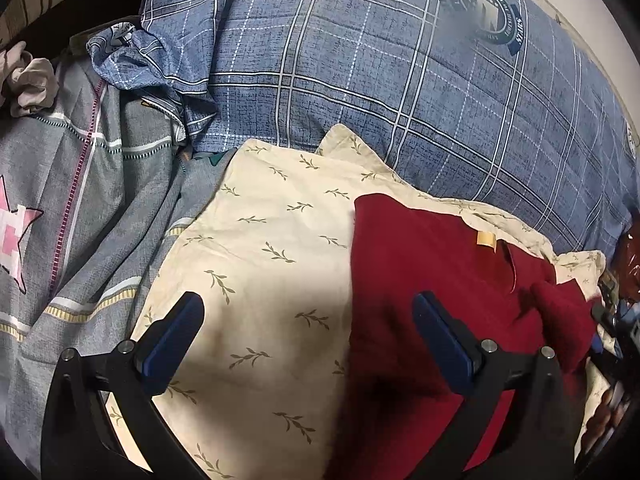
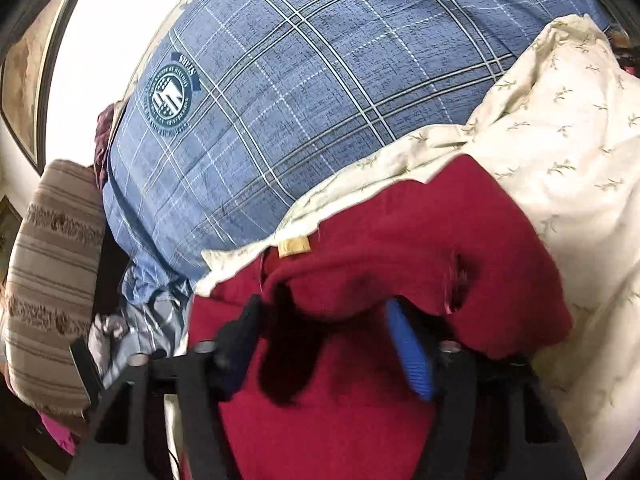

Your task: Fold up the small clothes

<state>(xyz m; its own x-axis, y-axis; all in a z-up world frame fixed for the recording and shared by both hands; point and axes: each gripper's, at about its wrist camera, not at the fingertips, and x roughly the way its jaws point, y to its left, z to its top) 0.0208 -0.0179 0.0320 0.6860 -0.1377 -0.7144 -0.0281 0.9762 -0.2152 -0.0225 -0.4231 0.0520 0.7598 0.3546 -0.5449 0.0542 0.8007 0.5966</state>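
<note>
A dark red garment (image 1: 432,280) with a small tan label lies on a cream cloth printed with green sprigs (image 1: 256,240). My left gripper (image 1: 308,312) is open above them, its left finger over the cream cloth and its right finger over the red garment. In the right wrist view the red garment (image 2: 400,240) is bunched over my right gripper (image 2: 324,320); its jaws stand apart with red fabric lying between and over them. The blue pad of one finger (image 2: 408,356) shows under a fold.
A blue plaid quilt (image 1: 360,60) with a round emblem rises behind the cloth. A grey striped sheet with a pink star (image 1: 60,200) lies to the left. A striped beige cushion (image 2: 52,280) stands at the left of the right wrist view.
</note>
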